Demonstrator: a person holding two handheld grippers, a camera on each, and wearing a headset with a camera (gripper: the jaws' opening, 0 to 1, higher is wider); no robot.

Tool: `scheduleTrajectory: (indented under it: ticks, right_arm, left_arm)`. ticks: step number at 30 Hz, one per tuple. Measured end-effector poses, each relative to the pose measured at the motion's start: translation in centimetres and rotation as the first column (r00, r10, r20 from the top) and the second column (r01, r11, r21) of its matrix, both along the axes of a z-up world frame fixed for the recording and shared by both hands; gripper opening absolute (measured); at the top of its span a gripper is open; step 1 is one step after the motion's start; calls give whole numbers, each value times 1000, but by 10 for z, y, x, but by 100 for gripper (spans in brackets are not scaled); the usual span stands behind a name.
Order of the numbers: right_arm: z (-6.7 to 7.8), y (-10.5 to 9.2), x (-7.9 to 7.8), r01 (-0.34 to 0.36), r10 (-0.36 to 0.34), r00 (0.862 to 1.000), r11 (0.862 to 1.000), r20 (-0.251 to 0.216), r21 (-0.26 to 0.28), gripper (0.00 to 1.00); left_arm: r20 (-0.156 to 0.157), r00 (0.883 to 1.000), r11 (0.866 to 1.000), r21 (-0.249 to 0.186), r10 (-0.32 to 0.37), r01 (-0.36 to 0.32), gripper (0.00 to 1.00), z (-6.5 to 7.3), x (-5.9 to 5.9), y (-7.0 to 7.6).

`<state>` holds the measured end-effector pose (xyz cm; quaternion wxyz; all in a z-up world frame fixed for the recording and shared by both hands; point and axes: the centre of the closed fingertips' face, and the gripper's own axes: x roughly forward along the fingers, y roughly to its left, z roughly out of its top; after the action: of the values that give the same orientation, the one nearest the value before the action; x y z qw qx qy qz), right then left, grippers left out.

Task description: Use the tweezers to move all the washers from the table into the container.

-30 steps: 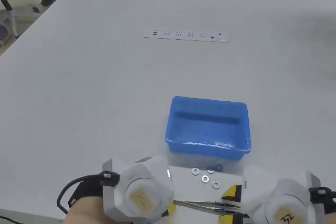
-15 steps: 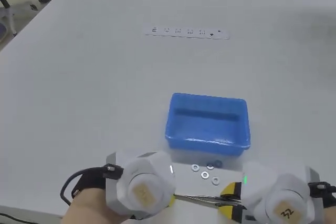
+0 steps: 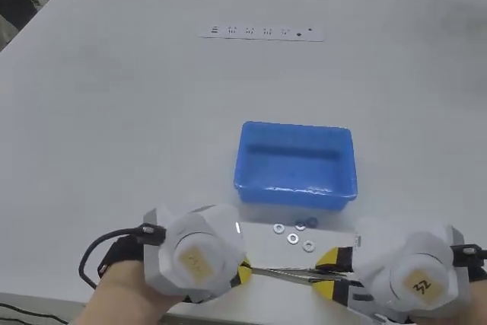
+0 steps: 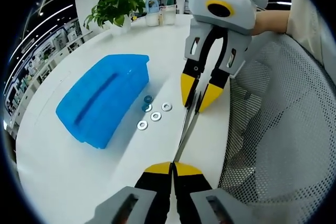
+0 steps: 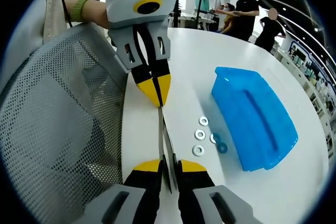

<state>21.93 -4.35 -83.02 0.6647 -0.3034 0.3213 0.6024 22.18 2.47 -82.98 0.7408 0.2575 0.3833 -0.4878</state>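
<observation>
Metal tweezers hang level between my two grippers, just over the table's near edge. My left gripper is shut on one end and my right gripper is shut on the other. In the left gripper view my jaws pinch the tweezers, with the right gripper opposite. Several silver washers and a small blue ring lie on the table between the tweezers and the blue container. The right gripper view has the washers beside the container.
A white power strip lies far back on the white table. A mesh chair sits below the table edge, under both grippers. A potted plant stands at the far end. People stand in the background.
The head camera has tilted, so the whole picture has shifted. Grippers, tweezers and washers keep the same places relative to each other.
</observation>
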Motion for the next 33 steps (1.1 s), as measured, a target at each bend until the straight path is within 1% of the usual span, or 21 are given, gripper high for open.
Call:
scheduleTrajectory:
  ticks: [4, 6, 8, 10, 11, 13, 16, 18, 20, 21, 22, 23, 24, 25, 26, 27, 28, 29, 30, 31, 33]
  right_arm:
    - [0, 0, 0, 0, 0, 1000, 1000, -2, 7, 8]
    - [0, 1, 1, 1, -1, 1000, 1000, -2, 9, 8]
    - [0, 1, 1, 0, 0, 1000, 1000, -3, 9, 8]
    - [0, 2, 1, -2, 2, 1000, 1000, -3, 9, 8]
    - [0, 2, 1, -3, 3, 1000, 1000, -3, 9, 8]
    - [0, 2, 0, -6, 6, 1000, 1000, 0, 8, 9]
    - [0, 2, 0, -16, 16, 1000, 1000, 7, -1, 8]
    - [0, 3, 0, -21, 21, 1000, 1000, 9, -3, 8]
    - [0, 4, 0, -24, 24, 1000, 1000, 10, -2, 8]
    - [0, 4, 0, -25, 25, 1000, 1000, 10, -2, 8]
    - [1, 4, 0, -26, 26, 1000, 1000, 11, -1, 8]
    - [1, 3, 1, -27, 27, 1000, 1000, 13, -2, 7]
    - [1, 3, 1, -29, 29, 999, 1000, 16, -2, 7]
    - [0, 3, 2, -31, 31, 999, 1000, 20, -4, 6]
    - [0, 4, 2, -34, 34, 999, 999, 24, -6, 6]
    - [0, 4, 3, -36, 37, 999, 999, 27, -8, 6]
    - [0, 4, 3, -38, 38, 999, 999, 26, -9, 6]
    - [1, 4, 3, -38, 39, 999, 999, 26, -9, 6]
    - [1, 5, 4, -39, 40, 999, 999, 26, -8, 6]
    - [1, 5, 4, -41, 41, 999, 999, 25, -8, 6]
    - [1, 6, 4, -42, 42, 999, 999, 24, -8, 6]
  left_arm:
    - [-3, 1000, 1000, -6, -5, 5, 0, 0, -1, -1]
    - [-2, 1000, 1000, -1, -24, 24, 0, 0, -3, -2]
    - [16, 999, 999, 20, -48, 48, 0, 1, -4, -3]
    - [17, 998, 997, 25, -67, 66, 0, 4, -7, -3]
    - [17, 997, 997, 25, -76, 75, 0, 7, -8, -4]
    - [29, 996, 996, 18, -84, 84, 0, 14, -8, -4]
    - [51, 995, 996, -18, -84, 85, 0, 30, -7, -8]
    - [57, 994, 995, -25, -90, 92, 0, 36, -7, -9]
    - [61, 993, 995, -29, -97, 99, 0, 39, -6, -11]
    - [58, 993, 994, -32, -98, 100, 0, 38, -6, -11]
    - [31, 995, 995, -33, -95, 96, 0, 31, -8, -10]
    - [11, 996, 996, -17, -91, 91, 0, 26, -9, -6]
    - [5, 997, 997, 25, -77, 77, 0, 17, -8, 2]
    - [9, 997, 996, 54, -70, 70, 0, 13, -7, 7]
    - [18, 997, 995, 67, -70, 69, 0, 9, -5, 9]
    - [19, 998, 996, 63, -62, 61, 4, 9, -4, 10]
    - [17, 998, 996, 61, -60, 59, 11, 8, -3, 11]
    - [22, 999, 998, 52, -46, 44, 15, 8, 0, 10]
    - [24, 999, 998, 48, -44, 43, 18, 8, 2, 11]
    - [26, 999, 998, 50, -45, 44, 20, 7, 4, 10]
    - [37, 997, 997, 58, -62, 60, 18, 5, 9, 9]
